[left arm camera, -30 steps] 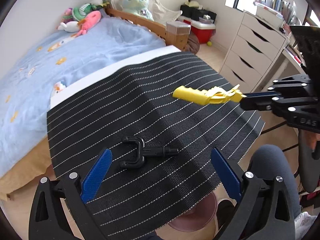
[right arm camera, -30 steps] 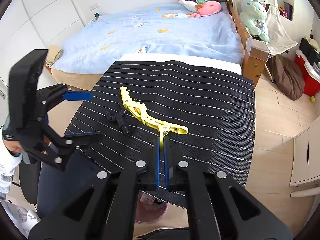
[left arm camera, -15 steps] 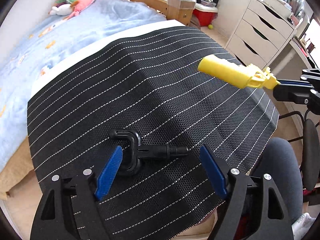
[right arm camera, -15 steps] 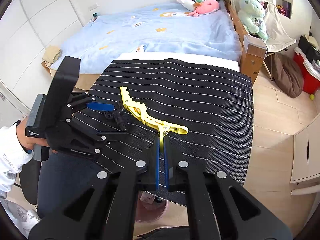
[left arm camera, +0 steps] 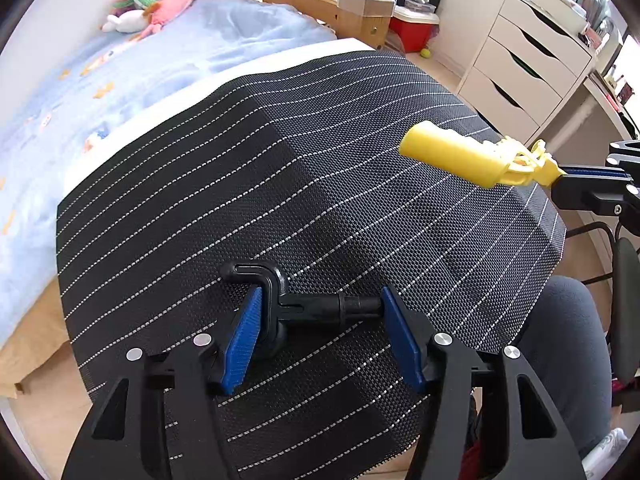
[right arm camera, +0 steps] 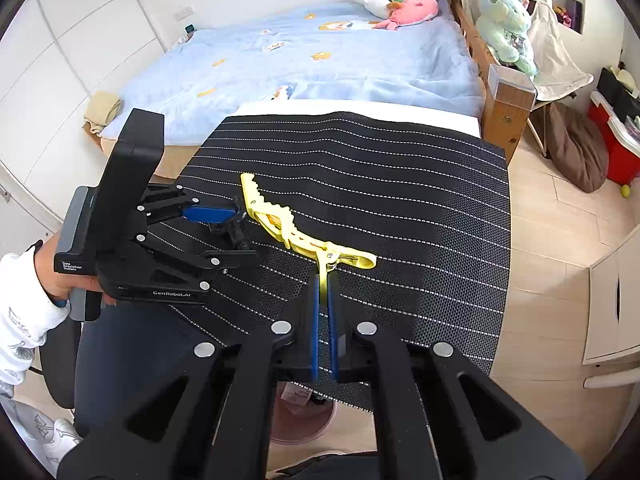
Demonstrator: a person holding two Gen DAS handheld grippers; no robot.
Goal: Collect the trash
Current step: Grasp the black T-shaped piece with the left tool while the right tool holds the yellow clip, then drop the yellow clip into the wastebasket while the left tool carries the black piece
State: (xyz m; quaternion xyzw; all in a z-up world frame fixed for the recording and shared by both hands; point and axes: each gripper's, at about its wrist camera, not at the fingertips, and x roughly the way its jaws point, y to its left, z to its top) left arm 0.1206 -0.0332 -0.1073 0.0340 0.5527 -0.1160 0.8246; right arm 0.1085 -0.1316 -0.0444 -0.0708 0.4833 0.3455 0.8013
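Observation:
A black plastic hook-shaped part [left arm camera: 296, 300] lies on the black striped mat [left arm camera: 320, 168]. My left gripper [left arm camera: 322, 332] is open, its blue pads on either side of the part, close to it. In the right wrist view the left gripper [right arm camera: 224, 236] straddles the black part [right arm camera: 236, 232]. My right gripper [right arm camera: 323, 292] is shut on the handle of a yellow plastic clip [right arm camera: 288, 228] and holds it above the mat. The clip [left arm camera: 472, 156] also shows at the right of the left wrist view.
The mat covers a table beside a blue bed [right arm camera: 320, 60] with plush toys [right arm camera: 404, 4]. A pink bin [right arm camera: 300, 420] sits on the floor below the mat's near edge. A white drawer unit [left arm camera: 528, 64] stands at the right.
My left gripper has moved forward and down onto the black part and its pads have narrowed around it. My right gripper has held the yellow clip nearly still.

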